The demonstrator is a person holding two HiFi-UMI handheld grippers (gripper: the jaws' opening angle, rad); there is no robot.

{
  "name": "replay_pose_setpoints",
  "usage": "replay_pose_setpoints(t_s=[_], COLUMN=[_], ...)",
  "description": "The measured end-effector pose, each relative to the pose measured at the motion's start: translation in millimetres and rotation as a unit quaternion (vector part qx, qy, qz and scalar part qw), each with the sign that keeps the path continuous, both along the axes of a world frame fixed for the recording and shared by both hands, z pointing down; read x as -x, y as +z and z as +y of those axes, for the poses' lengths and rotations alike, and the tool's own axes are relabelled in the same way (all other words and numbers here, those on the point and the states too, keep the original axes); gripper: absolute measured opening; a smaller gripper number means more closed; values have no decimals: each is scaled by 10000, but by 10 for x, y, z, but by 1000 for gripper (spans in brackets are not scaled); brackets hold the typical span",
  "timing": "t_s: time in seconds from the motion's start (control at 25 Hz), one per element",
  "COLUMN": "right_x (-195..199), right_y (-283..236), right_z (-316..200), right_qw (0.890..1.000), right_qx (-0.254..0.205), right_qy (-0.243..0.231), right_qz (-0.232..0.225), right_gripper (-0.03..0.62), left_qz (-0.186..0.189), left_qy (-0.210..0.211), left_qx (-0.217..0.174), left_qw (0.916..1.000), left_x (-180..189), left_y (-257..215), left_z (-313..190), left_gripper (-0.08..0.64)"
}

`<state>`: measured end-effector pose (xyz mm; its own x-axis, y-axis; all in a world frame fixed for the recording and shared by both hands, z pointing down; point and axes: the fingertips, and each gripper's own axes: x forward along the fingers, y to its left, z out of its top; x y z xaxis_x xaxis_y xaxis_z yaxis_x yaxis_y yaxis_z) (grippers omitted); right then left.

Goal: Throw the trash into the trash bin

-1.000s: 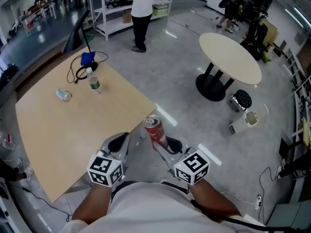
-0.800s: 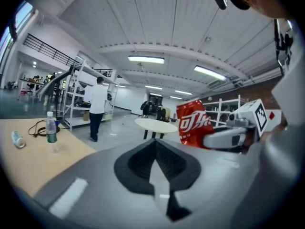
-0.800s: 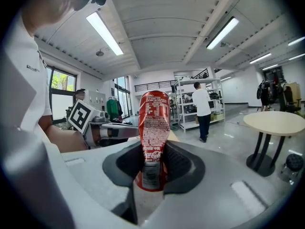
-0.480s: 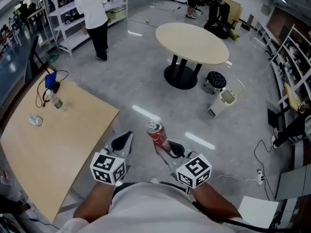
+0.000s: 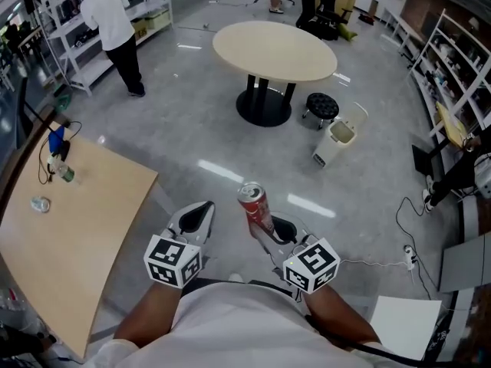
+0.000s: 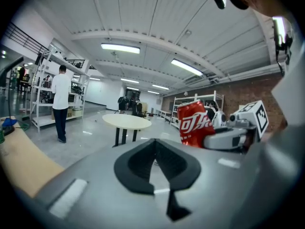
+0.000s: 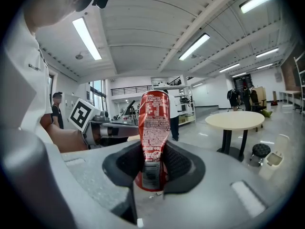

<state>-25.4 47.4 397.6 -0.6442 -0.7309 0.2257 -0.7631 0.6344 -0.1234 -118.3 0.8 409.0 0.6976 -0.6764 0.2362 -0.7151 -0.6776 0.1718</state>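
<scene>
Though can (image 5: 254, 205) unchanged, bin (image 5: 335, 140) more central

Wooden table (image 5: 69, 228) cut off at left edge; can (image 7: 155, 123) lower sides hidden by right tongs (image 7: 152, 173)

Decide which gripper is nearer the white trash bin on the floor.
Right. The right gripper, holding the red can, has the trash bin ahead to its right; the left gripper is further left, beyond the can.
</scene>
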Motion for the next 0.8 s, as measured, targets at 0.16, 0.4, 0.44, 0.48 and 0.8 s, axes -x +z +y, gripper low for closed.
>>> replay_pose_setpoints(t_s=[0.16,0.4,0.44,0.48,0.8], right_x=[-208,-373,-401,-433,-793], right_y=[29,77,73,71,92], right_z=[20,66,71,73,51], right_qw=[9999,9991,9989,9987,9942], right_qx=[19,74,91,111,225], right_qy=[138,377,423,469,1033], right_qz=[-63,-167,-177,-182,-189], right_gripper=[110,110,110,110,110], left_qz=[-101,-195,-200,-196,-180], left_qy=[98,443,492,532,883], left_qx=[16,27,44,70,242], left_qw=[9999,9988,9986,9984,9956], left_x=[-181,-409,-443,-476,-781], left_y=[48,43,38,35,105], left_z=[15,50,42,27,-119], left_gripper=[6,6,6,6,6])
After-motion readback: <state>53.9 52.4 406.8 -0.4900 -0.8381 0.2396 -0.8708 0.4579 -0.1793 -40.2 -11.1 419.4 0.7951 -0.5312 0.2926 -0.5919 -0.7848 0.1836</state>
